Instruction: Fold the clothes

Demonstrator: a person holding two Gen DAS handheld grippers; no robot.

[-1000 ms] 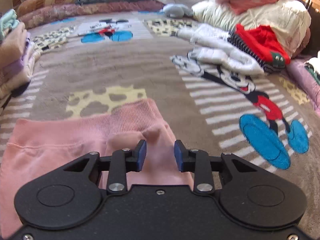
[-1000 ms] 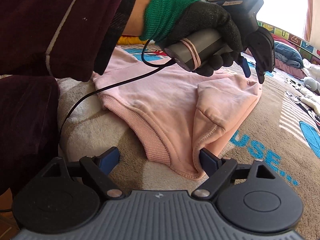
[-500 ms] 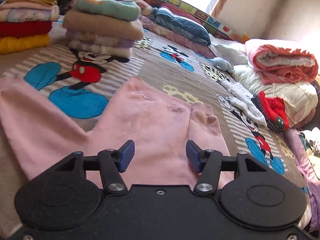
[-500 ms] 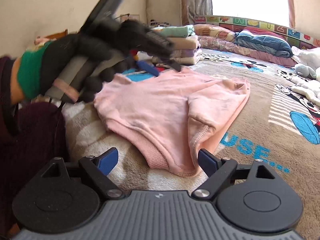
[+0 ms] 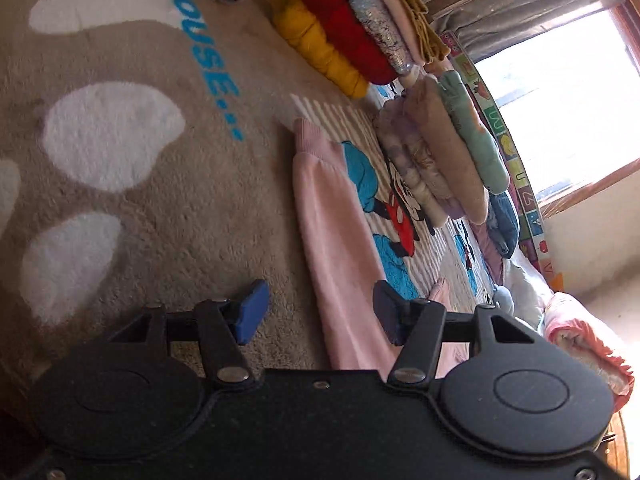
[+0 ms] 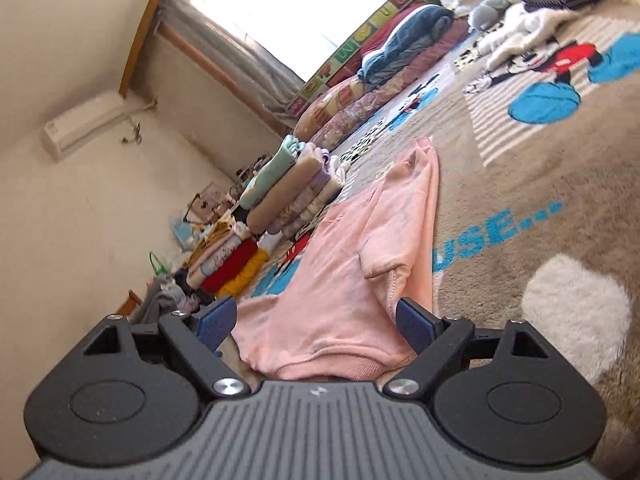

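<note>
Swung hard off the pink sweatshirt body since half a second ago: left gripper (image 5: 318, 312) now rolled sideways, looking along a sleeve (image 5: 332, 224) instead of across the torso. Jaws released, wide, nothing between them; sleeve passes just inside the right pad. Long axis runs near-to-far, cuff (image 5: 310, 136) at far end near folded stacks (image 5: 432, 152). Right gripper (image 6: 316, 326) also released, empty, straddling the pink sweatshirt (image 6: 360, 256) hem at near edge, garment flat on cartoon blanket (image 6: 540, 184). Judgement: sleeve fold next; left gripper nearer, should grab toward cuff and carry it right onto the body.
</note>
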